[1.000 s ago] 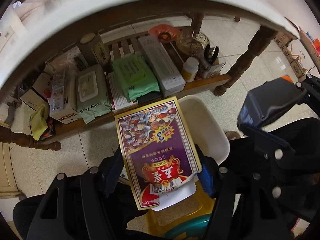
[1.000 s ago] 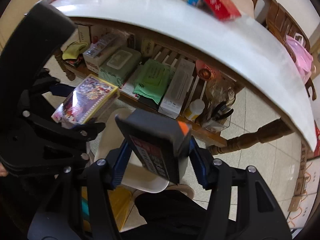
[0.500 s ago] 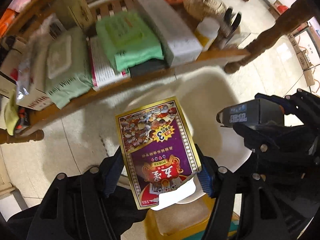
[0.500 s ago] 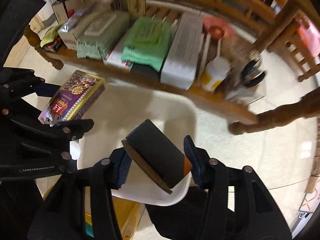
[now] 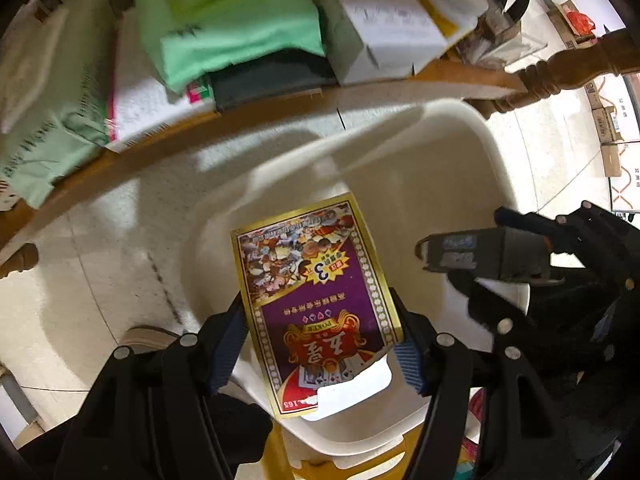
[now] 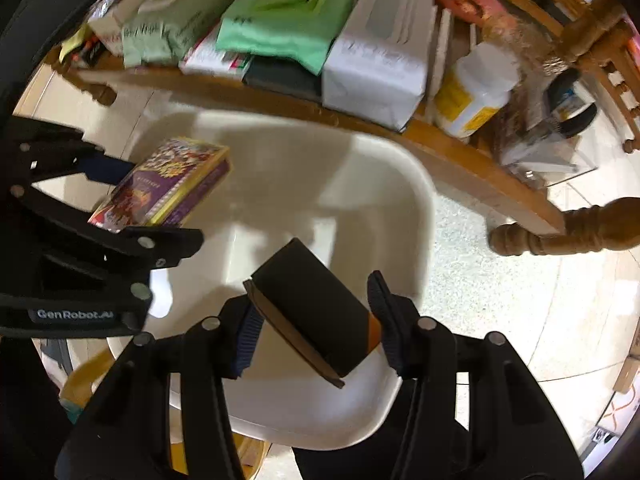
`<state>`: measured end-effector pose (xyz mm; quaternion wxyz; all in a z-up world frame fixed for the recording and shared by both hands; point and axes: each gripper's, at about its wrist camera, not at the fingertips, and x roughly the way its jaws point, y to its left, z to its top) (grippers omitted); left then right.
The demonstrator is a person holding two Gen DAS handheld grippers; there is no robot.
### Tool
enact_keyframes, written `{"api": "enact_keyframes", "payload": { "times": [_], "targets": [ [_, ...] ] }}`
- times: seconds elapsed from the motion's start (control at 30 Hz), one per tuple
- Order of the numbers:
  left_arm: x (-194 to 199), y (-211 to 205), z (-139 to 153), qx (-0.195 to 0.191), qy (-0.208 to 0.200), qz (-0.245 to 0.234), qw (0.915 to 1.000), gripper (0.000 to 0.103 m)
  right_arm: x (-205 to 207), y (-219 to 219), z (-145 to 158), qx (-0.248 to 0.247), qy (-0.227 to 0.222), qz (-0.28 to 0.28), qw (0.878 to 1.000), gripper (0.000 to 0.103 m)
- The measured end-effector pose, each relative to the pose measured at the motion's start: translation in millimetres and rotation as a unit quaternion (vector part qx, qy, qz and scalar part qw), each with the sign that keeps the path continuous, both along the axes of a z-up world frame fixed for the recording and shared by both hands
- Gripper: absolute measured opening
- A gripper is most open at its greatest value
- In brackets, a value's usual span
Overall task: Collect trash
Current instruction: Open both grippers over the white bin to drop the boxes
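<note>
Nearest, the left gripper (image 5: pixel 320 344) is clamping a purple-and-gold playing-card box (image 5: pixel 316 300) between its blue pads, the box lying flat and pointing forward over the mouth of a white bin (image 5: pixel 496 168). Alongside it, the right gripper (image 6: pixel 314 332) is pinching a black box (image 6: pixel 316 308) with an orange end, tilted on a diagonal between the fingers; from the left wrist view the same box (image 5: pixel 480 256) is hanging over the bin's right side. Both pieces of trash are sitting above the opening, not yet inside it. Judging by this, the drop-off step is in hand: each item is being carried over the bin for release. The next move probably calls for parting the fingers of each gripper while the boxes are well inside the rim, so that neither catches the edge and tumbles onto the tiled floor (image 6: pixel 500 280). Beyond the bin, a low wooden shelf (image 6: pixel 280 104) is carrying green wipe packs (image 6: pixel 288 12), a white carton (image 6: pixel 380 48) and a white bottle (image 6: pixel 476 88), all blurred.
</note>
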<state>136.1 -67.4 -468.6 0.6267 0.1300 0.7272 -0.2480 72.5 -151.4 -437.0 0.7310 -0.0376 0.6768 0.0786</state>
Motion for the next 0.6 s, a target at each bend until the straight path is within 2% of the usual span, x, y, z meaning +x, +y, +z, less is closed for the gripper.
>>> {"api": "enact_keyframes", "payload": {
  "times": [0.1,0.13,0.17,0.2,0.3,0.6],
  "targets": [
    [-3,-5,-10,0.019,0.009,-0.012,0.9997,0.065,-1,3,-8,0.013,0.015,0.0,1.0,0.052],
    [-3,-6,-13,0.022,0.016,-0.015,0.9995,0.066,-1,5,-9,-0.002,0.016,0.004,1.0,0.063],
    [-3,-6,-15,0.024,0.027,-0.017,0.9992,0.071,0,6,-11,-0.033,0.015,0.01,0.999,0.077],
    [-1,-6,-16,0.026,0.034,-0.015,0.999,0.076,0,5,-13,-0.045,0.012,0.01,0.999,0.082],
    [4,-2,-12,0.007,0.034,0.004,0.9994,0.092,0,0,-10,-0.006,0.017,-0.01,1.0,0.083],
    [7,2,9,0.002,0.013,0.015,0.9998,0.093,-3,7,8,0.029,0.005,-0.01,1.0,0.084]
  ]
}}
